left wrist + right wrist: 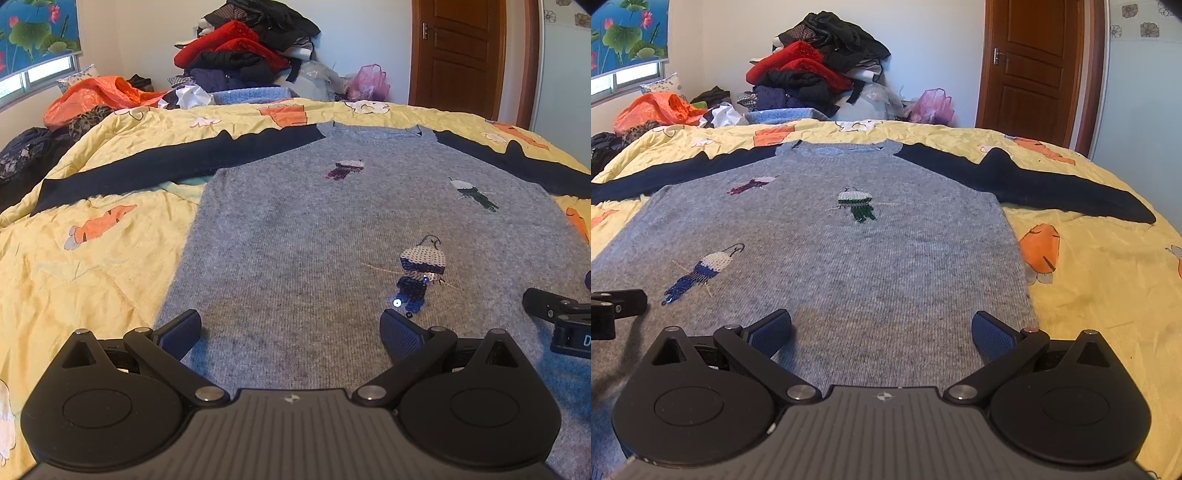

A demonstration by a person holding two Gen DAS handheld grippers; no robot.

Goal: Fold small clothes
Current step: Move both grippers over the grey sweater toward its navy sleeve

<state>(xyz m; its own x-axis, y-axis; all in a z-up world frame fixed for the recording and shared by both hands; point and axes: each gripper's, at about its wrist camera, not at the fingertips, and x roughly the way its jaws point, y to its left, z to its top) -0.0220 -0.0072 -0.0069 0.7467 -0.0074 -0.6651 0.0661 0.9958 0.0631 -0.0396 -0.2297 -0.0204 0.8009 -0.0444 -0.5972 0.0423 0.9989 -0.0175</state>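
A grey knit sweater (295,229) with dark navy sleeves (147,166) and sequin patches lies flat, front up, on the yellow quilt (74,258). It also shows in the right wrist view (849,258), sleeves (1071,188) spread out to both sides. My left gripper (291,330) is open and empty, low over the sweater's hem on its left half. My right gripper (882,330) is open and empty over the hem's right half, near the side edge. The right gripper's finger shows at the left wrist view's right edge (554,314).
A tall pile of red, black and dark clothes (243,48) stands past the bed's far edge, with an orange bag (92,96) and a pink bag (369,81). A wooden door (458,55) is at the back right. A window (37,74) is at the left.
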